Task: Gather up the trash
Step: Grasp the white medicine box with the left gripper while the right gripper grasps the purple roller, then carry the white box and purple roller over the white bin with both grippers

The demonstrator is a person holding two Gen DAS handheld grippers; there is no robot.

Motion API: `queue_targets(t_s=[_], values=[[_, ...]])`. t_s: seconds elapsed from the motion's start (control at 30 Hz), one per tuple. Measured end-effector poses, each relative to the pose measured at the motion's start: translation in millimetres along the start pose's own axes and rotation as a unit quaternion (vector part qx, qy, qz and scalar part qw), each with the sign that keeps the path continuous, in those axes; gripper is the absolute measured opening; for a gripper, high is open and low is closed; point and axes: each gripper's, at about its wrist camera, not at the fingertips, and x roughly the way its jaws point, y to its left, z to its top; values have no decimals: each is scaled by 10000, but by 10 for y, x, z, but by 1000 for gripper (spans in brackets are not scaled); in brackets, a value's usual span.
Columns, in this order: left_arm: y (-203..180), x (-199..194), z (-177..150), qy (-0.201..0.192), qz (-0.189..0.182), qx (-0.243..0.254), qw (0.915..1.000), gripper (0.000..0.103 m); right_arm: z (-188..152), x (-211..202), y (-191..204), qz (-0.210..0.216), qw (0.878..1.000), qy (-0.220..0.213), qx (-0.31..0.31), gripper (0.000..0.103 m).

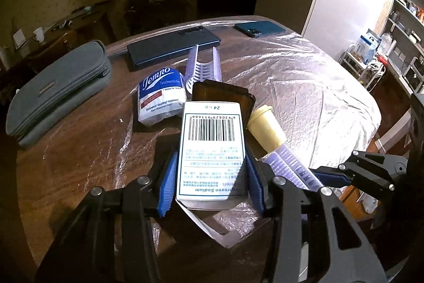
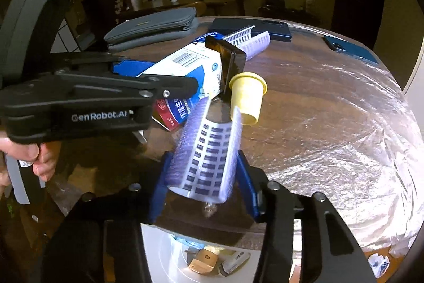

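My left gripper [image 1: 212, 174] is shut on a white medicine box [image 1: 212, 150] with a barcode, held above the wooden table [image 1: 79, 150]. The box also shows in the right wrist view [image 2: 185, 70], with the left gripper [image 2: 127, 81] around it. My right gripper [image 2: 201, 177] is shut on a purple hair roller [image 2: 209, 155]; the roller also shows in the left wrist view [image 1: 291, 166]. A yellow plastic cap [image 2: 247, 97] and a dark brown case [image 2: 228, 57] lie just beyond both. A second hair roller [image 1: 204, 65] lies farther back.
A Tempo tissue pack [image 1: 161, 94], a grey zip pouch [image 1: 61, 89] and two dark phones [image 1: 172, 47] [image 1: 259, 28] lie on the table. Clear plastic film [image 1: 304, 86] covers its right side. A white bin [image 2: 212, 256] holding trash stands below the table edge.
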Motion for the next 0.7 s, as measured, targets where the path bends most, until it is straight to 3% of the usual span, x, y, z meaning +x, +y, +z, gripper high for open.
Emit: queue_targets(t_s=[0.7], values=[[-156, -546, -319, -353, -28, -89, 9993, 47, -189, -517, -248, 244, 9994, -151, 215, 44]])
